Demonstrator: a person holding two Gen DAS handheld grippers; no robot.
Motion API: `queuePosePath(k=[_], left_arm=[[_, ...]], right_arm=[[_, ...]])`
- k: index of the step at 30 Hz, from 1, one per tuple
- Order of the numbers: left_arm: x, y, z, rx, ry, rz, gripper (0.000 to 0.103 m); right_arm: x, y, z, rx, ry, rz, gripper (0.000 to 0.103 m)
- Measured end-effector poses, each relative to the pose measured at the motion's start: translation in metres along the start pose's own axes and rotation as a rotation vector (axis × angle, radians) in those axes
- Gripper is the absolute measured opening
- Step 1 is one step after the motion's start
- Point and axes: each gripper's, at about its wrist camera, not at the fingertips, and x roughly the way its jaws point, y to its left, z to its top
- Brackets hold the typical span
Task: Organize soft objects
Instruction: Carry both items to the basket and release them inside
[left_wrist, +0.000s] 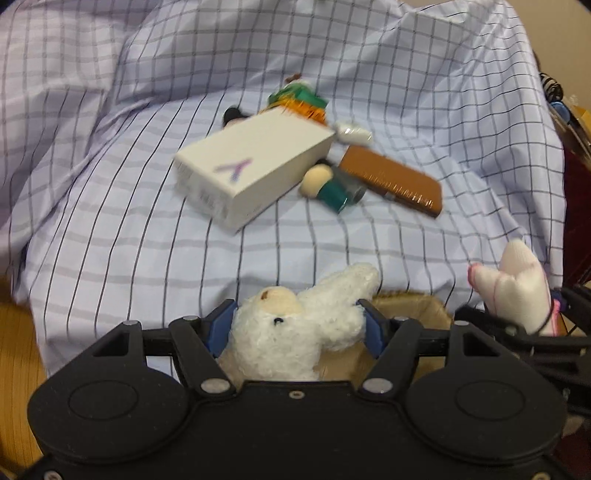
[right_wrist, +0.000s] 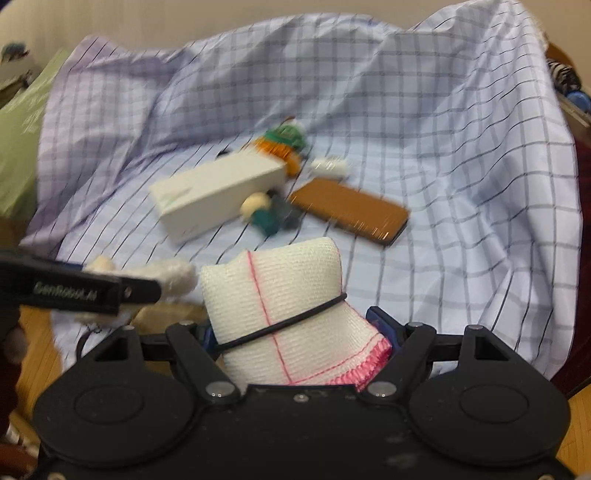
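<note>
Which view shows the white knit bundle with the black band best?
The right wrist view: the knit bundle fills the centre, clamped in the right gripper. The left wrist view catches only its blurred top at the right edge.

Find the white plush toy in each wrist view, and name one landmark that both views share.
Left wrist: the plush toy sits bottom centre, clamped in the left gripper.
Right wrist: the same toy peeks out at the left edge, behind that gripper's finger.
Shared landmark: the white box on the checked cloth, near the middle of both.
</note>
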Motion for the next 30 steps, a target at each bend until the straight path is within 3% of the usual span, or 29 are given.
queuePosePath(k=[6, 13, 30], left_arm=[[0.002, 0.007, -0.023, -0.058, 0.075, -0.006, 0.065], [0.007, 0.004, -0.035, -0.056, 0.117, 0.02, 0.065], [0.012, -0.001, -0.035, -0.043, 0.144, 0.064, 0.07]], right_arm=[[-0.008, 0.013, -0.022, -0.058, 0.076, 0.008, 0.077], [-0.002, 0.009, -0.029, -0.041, 0.127, 0.003, 0.077], [0.012, 0.013, -0.027, -0.078, 0.134, 0.048, 0.081]])
